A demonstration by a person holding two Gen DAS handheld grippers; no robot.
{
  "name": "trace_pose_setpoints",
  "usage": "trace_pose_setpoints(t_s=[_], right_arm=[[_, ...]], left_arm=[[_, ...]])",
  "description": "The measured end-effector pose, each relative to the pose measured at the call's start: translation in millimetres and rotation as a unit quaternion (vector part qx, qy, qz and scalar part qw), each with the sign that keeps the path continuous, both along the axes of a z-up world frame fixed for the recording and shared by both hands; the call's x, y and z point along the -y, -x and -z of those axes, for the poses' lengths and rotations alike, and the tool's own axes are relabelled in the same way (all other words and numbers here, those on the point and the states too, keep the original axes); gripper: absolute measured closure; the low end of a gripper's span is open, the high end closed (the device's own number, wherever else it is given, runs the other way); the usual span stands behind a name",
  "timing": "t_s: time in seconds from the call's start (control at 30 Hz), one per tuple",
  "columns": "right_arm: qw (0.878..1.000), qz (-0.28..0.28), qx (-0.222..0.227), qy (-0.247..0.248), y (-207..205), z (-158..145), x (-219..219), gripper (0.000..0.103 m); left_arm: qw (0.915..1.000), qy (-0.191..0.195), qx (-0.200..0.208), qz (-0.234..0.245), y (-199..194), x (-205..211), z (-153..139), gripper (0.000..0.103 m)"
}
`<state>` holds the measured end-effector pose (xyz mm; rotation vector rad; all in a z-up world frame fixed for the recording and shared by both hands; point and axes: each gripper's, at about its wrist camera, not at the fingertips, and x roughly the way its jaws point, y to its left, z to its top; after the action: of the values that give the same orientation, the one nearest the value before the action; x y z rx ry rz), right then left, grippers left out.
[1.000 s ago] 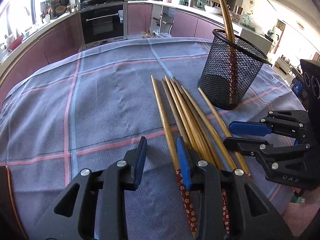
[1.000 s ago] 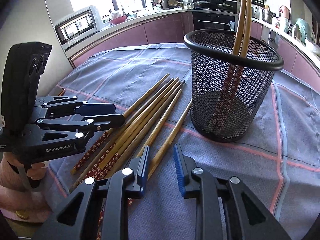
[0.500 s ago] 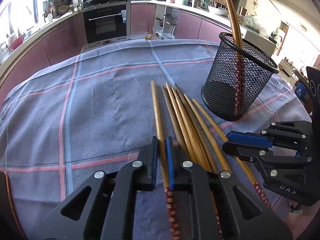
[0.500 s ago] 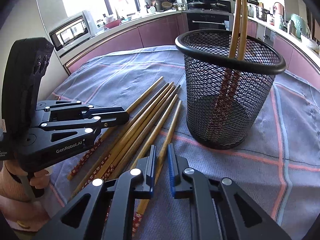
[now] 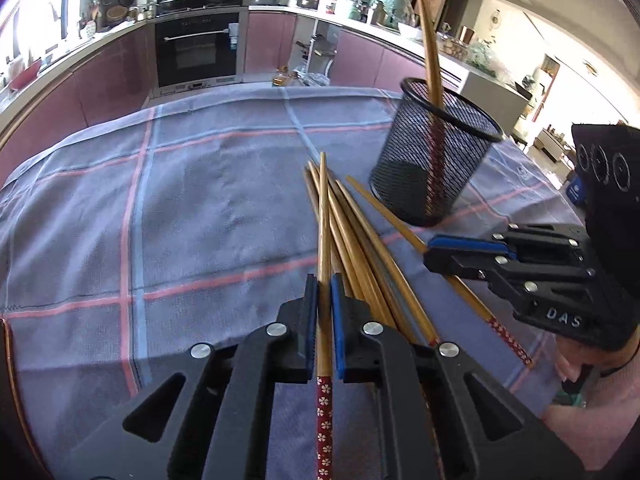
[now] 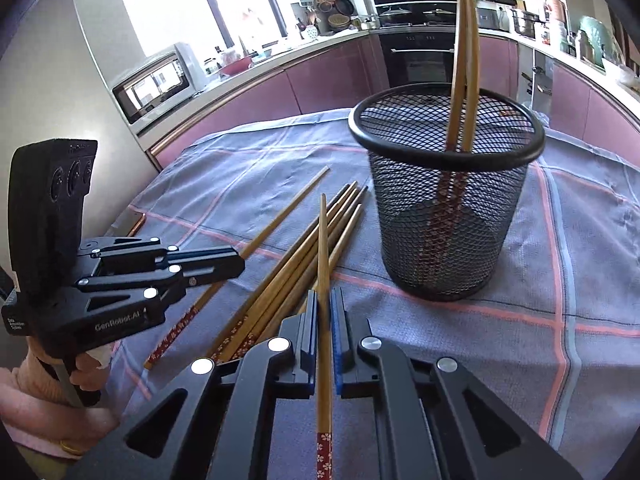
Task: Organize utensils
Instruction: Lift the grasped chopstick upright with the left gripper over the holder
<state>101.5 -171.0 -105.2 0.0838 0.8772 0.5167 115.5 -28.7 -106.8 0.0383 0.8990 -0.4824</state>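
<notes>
Gripping one chopstick each, the left gripper (image 5: 324,300) and the right gripper (image 6: 324,316) have their jaws closed almost fully on a thin wooden shaft, just ahead of its red flowered end. The other chopsticks (image 5: 360,236) lie in a loose pile on the checked cloth (image 5: 160,208), near the mesh holder (image 6: 446,216) where two already stand. I judge the sticks light, stiff and a little slippery, so a hold near the thick patterned end seems safest.

L gripper (image 5: 324,308), R gripper (image 6: 324,320): both fingers clamped, each gripping chopstick.
</notes>
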Motion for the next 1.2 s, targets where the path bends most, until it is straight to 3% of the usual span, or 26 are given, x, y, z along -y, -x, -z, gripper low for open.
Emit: trace_pose_setpoints(t_s=[0.43, 0.77, 1.0, 1.2], right_arm=[[0.999, -0.012, -0.016, 0.036, -8.0, 8.6, -19.6, 0.095], [1.000, -0.010, 0.003, 0.018, -3.0, 1.1, -10.6, 0.097], [0.998, -0.004, 0.055, -0.007, 14.3, -31.8, 5.4, 0.097], [0.995, 0.015, 0.090, -0.034, 23.6, -56.5, 22.9, 0.097]], left_arm=[[0.9991, -0.020, -0.021, 0.031, -3.0, 5.5, 10.9, 0.095], [0.9993, -0.027, -0.017, 0.020, -14.0, 9.5, 8.1, 0.095], [0.9993, 0.030, 0.013, 0.019, -2.4, -2.3, -23.3, 0.095], [0.9943, 0.093, 0.043, 0.030, 5.8, -11.3, -59.0, 0.095]])
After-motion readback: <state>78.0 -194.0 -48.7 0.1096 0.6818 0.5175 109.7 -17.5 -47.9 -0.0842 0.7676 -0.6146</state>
